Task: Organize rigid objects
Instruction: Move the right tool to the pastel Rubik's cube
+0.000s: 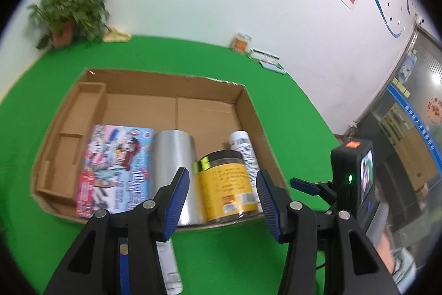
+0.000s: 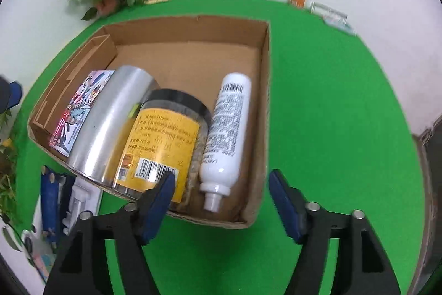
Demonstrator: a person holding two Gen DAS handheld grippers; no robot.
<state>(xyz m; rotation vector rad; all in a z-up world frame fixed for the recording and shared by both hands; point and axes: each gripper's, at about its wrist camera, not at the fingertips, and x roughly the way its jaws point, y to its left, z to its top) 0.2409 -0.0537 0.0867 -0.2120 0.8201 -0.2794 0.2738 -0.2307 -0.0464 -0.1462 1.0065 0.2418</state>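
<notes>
Four things already lie side by side in the cardboard box (image 2: pixel 265 51): the picture book (image 2: pixel 80 107), the silver cylinder (image 2: pixel 110 118), the yellow-label jar (image 2: pixel 163 140) and the white bottle (image 2: pixel 226 134). In your right wrist view all four run lengthwise from the lower edge of the box toward the upper frame, and the bottle has its nozzle toward you, at centre frame just above your right hand-held gripper (image 2: pixel 222 195). That gripper stands spread with nothing between its blue pads; the bottle's nozzle sits in the gap's line, but the pads are clear of it, and the right pad hangs outside the box's right wall over the green bench (image 2: pixel 345 129).

What the next move likely turns on lies outside the box. A pale, oblong item (image 1: pixel 171 267) lies on the bench at the bottom of the left wrist view, just in front of the box's near wall and below your left hand-held gripper (image 1: pixel 222 201), partly hidden behind its left finger. Its long axis runs roughly up and down the frame, in line with the things in the box. The left gripper is also spread and empty, and judging by both views it is the nearer hand. In the right wrist view that item shows only at lower left, well aside.
</notes>
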